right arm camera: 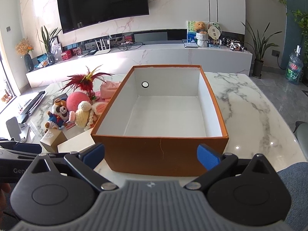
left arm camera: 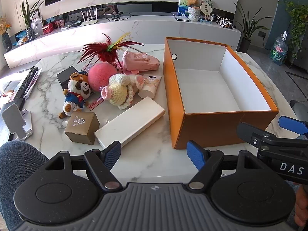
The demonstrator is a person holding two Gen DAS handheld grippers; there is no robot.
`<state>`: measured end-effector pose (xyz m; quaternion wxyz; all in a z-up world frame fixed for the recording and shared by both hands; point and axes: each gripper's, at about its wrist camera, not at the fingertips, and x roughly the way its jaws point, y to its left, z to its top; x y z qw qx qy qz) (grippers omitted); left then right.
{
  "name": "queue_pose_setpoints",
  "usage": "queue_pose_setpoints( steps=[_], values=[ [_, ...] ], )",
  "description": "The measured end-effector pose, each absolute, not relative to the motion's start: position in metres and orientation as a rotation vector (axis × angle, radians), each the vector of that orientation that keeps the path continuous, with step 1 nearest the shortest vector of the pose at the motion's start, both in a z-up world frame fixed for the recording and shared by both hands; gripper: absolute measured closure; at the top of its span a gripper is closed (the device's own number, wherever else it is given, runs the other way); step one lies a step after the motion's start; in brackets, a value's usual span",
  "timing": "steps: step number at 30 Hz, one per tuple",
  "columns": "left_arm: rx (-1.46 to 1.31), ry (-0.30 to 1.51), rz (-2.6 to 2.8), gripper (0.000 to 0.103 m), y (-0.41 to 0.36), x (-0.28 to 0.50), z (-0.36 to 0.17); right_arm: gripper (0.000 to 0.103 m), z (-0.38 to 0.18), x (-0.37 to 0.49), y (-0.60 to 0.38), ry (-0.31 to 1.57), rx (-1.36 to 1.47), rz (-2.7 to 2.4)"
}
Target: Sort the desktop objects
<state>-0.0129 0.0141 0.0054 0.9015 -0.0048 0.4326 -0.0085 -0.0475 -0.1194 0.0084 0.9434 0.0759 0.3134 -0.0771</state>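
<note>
An empty orange box (left arm camera: 207,129) (right arm camera: 161,154) with a white inside stands on the marble table. Left of it lies a pile: a long white box (left arm camera: 130,122), a gold cube box (left arm camera: 81,128), a plush dog (left arm camera: 77,94), a pink ball (left arm camera: 102,76), a crocheted doll (left arm camera: 121,90), a cream tube (left arm camera: 150,85), a pink pouch (left arm camera: 140,60) and a red feather toy (left arm camera: 105,51). My left gripper (left arm camera: 154,154) hangs open over the table's near edge, just short of the white box. My right gripper (right arm camera: 152,155) stands open in front of the orange box's near wall.
A black box (left arm camera: 65,75), a remote (left arm camera: 28,82) and a phone stand (left arm camera: 16,121) lie at the table's left. A grey chair back (left arm camera: 17,161) sits at the near left. A white TV bench (right arm camera: 134,57) with clutter runs behind the table.
</note>
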Motion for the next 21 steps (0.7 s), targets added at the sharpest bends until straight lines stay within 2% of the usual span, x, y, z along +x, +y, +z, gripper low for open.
queue_pose_setpoints(
  steps=[21],
  values=[
    [-0.035, 0.901, -0.012, 0.014, 0.0225, -0.0136, 0.0024, 0.001, 0.0077, -0.0426, -0.1117, 0.657, 0.135, -0.159]
  ],
)
